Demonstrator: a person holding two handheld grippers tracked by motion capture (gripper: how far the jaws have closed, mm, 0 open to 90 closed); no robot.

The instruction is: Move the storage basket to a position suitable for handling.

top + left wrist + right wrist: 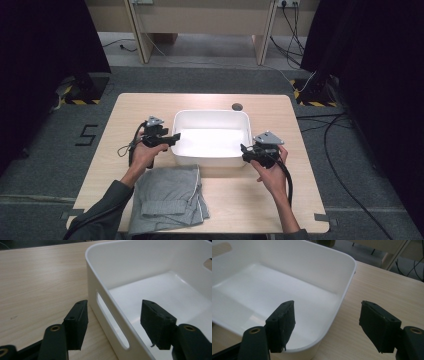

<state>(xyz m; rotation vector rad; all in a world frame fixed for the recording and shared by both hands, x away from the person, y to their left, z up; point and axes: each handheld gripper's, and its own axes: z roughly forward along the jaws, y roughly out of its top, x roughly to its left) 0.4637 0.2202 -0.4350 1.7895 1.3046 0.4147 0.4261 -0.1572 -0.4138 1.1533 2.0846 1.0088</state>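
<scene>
While the white tub (212,137) sits mid-table in the high view, it is flanked by the left gripper (172,138) and right gripper (245,150), with folded grey cloth (170,197) nearer the person. Through the left gripper view, wide-spread jaws are seen straddling the tub's slotted wall (112,325). Through the right gripper view, jaws are likewise spread wide across the tub's corner rim (347,287).

Light wooden bench (300,200) on grey carpet floor (45,170), black curtains (45,40) either side of it, pale wooden furniture legs (137,35) beyond, cables (345,170) trailing to its right, yellow-black striped tape (80,101) near its far corners
</scene>
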